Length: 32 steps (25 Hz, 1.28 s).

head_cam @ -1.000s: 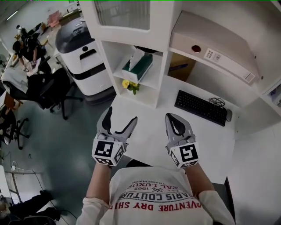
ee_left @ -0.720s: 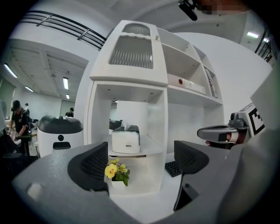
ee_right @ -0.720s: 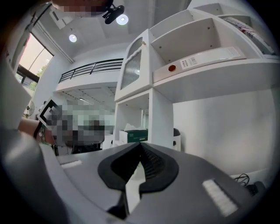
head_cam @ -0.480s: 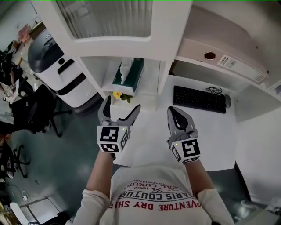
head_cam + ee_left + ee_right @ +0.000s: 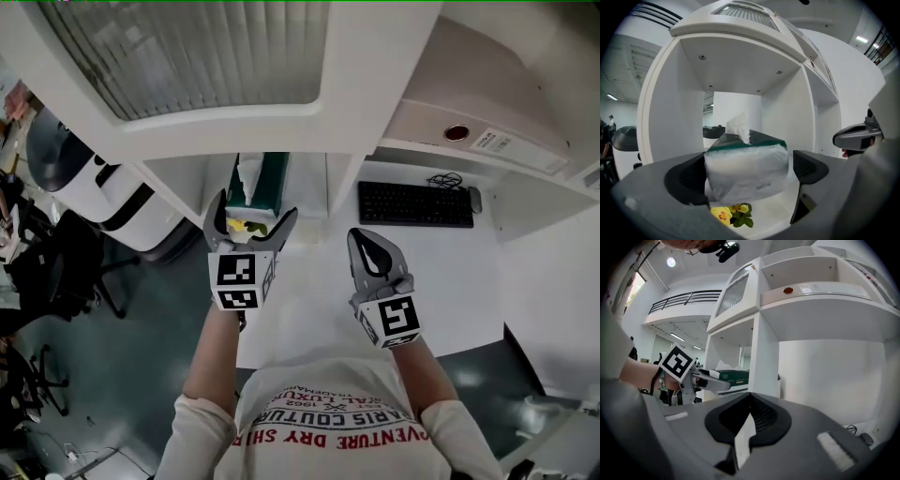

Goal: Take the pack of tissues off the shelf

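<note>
The pack of tissues (image 5: 260, 181), green-topped in clear wrap with a white tissue sticking up, sits in the open shelf cubby (image 5: 192, 176). My left gripper (image 5: 253, 214) is held just in front of it, its jaws opening wide. In the left gripper view the pack (image 5: 746, 174) fills the gap between the jaws of the left gripper (image 5: 750, 164), and the pads do not touch it. My right gripper (image 5: 367, 246) hovers over the white desk (image 5: 309, 281) to the right, shut and empty. Seen in the right gripper view, the right gripper (image 5: 749, 403) has its jaws together.
Small yellow flowers (image 5: 246, 226) stand below and in front of the pack. A black keyboard (image 5: 414, 203) lies at the back of the desk. A white and grey machine (image 5: 84, 183) and an office chair (image 5: 47, 272) stand on the left. A cabinet with a ribbed glass door (image 5: 206, 56) overhangs above.
The shelf has come much closer. My left gripper has risen toward the pack of tissues and its jaws have spread wider. My right gripper stays shut beside it.
</note>
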Each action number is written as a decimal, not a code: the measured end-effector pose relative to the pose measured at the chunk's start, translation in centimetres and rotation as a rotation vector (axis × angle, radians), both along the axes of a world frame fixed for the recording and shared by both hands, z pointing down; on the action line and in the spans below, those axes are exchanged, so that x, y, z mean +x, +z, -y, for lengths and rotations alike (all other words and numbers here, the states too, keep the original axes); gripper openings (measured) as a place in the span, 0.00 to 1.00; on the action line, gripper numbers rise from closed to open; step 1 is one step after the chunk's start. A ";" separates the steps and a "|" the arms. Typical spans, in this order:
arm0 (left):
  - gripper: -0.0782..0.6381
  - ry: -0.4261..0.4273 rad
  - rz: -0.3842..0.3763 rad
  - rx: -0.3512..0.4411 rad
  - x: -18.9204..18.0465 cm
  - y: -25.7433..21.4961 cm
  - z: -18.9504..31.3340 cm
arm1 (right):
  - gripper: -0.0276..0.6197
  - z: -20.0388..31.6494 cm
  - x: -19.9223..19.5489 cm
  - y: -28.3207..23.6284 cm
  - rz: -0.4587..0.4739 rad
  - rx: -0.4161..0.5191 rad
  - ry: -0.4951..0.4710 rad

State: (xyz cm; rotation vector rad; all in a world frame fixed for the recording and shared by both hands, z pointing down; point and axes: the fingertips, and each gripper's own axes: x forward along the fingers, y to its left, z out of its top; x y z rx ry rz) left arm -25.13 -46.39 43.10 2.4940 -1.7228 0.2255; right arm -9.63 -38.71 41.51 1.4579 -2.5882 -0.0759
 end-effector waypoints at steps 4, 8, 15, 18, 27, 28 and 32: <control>0.90 -0.019 0.024 -0.023 0.2 0.6 1.7 | 0.05 0.9 1.1 0.2 0.008 -0.015 0.043; 0.82 -0.027 0.073 -0.017 0.1 1.0 2.2 | 0.05 1.2 1.9 0.7 0.007 -0.023 0.071; 0.72 -0.020 0.079 0.012 0.0 0.6 2.2 | 0.04 1.1 2.2 1.2 0.003 -0.030 0.079; 0.71 0.003 0.060 0.005 0.0 0.3 1.4 | 0.05 0.8 1.9 0.8 0.001 -0.020 0.074; 0.71 0.065 0.037 0.111 -1.0 -3.3 -3.8 | 0.05 -1.0 0.5 -0.6 -0.002 0.014 0.038; 0.71 0.069 0.031 0.119 -1.2 -3.5 -4.5 | 0.05 -1.3 0.3 -0.7 0.000 0.018 0.033; 0.71 0.077 0.042 0.136 -2.1 -3.4 -7.9 | 0.05 -2.7 -0.5 -0.7 0.004 0.034 0.005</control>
